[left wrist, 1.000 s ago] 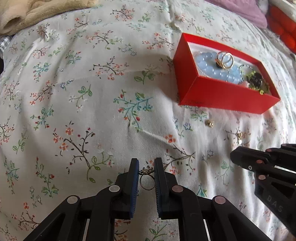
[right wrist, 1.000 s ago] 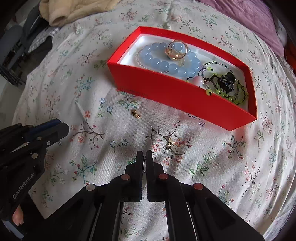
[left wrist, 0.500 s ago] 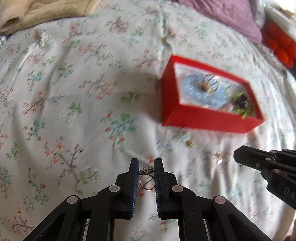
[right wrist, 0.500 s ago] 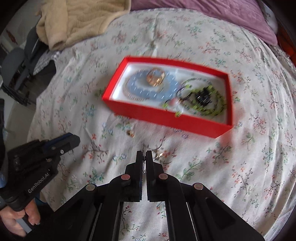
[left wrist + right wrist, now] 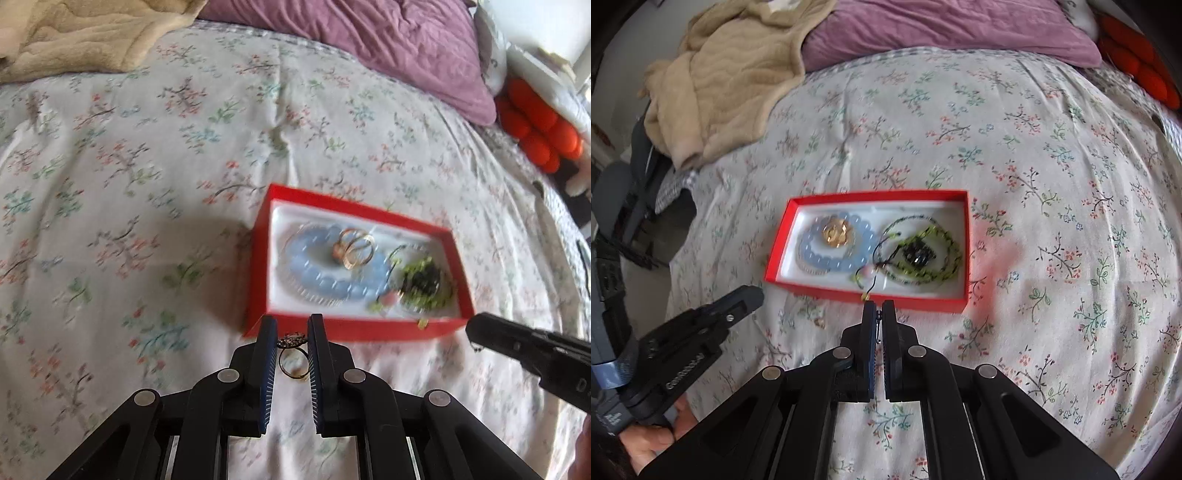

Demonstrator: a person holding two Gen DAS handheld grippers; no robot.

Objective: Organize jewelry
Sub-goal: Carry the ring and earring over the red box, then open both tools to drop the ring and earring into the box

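A red jewelry box [image 5: 334, 328] [image 5: 783, 230] lies on the floral bedsheet. It holds a blue bead bracelet [image 5: 317, 277] [image 5: 827, 262], gold rings [image 5: 354, 249] [image 5: 834, 230] and a green-black beaded piece [image 5: 424, 284] [image 5: 919, 254]. My left gripper [image 5: 292, 341] is shut on a thin gold ring with an ornate top [image 5: 291, 360], held above the sheet just before the box's near wall. My right gripper [image 5: 878, 314] is shut on a small earring hook [image 5: 878, 318], its tips at the box's near wall. A small gold piece [image 5: 820, 323] lies on the sheet left of it.
A beige blanket [image 5: 731, 81] and a purple pillow [image 5: 942, 33] lie at the far end of the bed. Orange-red cushions [image 5: 535, 129] sit at far right. The bed's left edge [image 5: 670, 280] drops off beside a dark chair.
Both grippers have risen from the sheet and moved toward the red box, each still holding its piece. The box now looks smaller and lower in both views.
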